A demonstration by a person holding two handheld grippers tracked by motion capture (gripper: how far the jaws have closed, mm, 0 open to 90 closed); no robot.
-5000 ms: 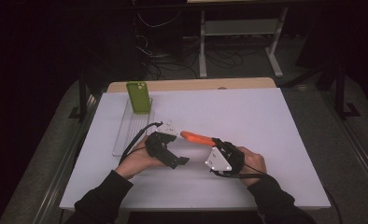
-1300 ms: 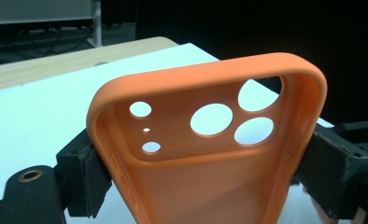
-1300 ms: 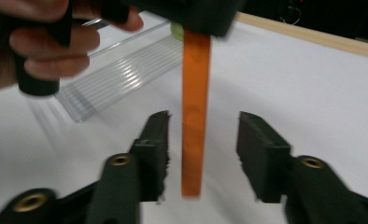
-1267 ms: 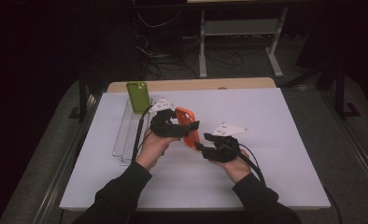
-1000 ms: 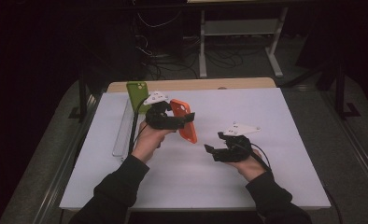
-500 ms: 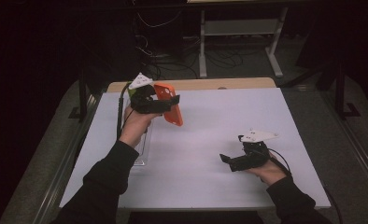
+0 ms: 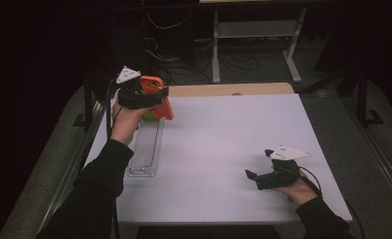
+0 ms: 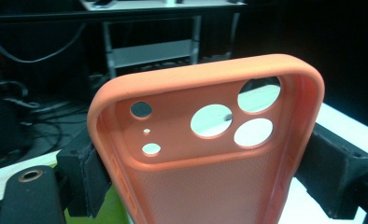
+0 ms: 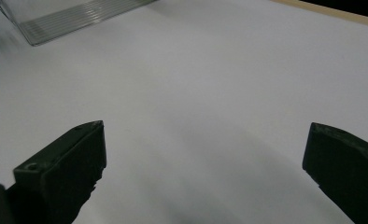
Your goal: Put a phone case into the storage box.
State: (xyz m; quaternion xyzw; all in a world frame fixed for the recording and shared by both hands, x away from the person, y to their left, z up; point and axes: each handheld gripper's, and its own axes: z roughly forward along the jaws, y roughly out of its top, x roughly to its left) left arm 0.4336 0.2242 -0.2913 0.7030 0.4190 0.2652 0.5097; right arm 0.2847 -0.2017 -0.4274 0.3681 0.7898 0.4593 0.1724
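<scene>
An orange phone case with round camera holes hangs upright above the table's far left. My left gripper is shut on it. In the left gripper view the case stands between the black jaws, its open inside toward the camera, the pads pressing on its long sides. Part of a green case shows just behind and below that hand. My right gripper is low over the table at the near right. Its jaws stand wide apart and open, with bare white table between them.
A clear ribbed tray lies along the left side of the white table, and its corner shows in the right gripper view. A wooden strip runs along the far edge. Beyond it are a metal frame and floor cables.
My left hand has carried the orange case up and toward the far left. My right hand has drawn back to the near right and sunk toward the table, its jaws empty.
</scene>
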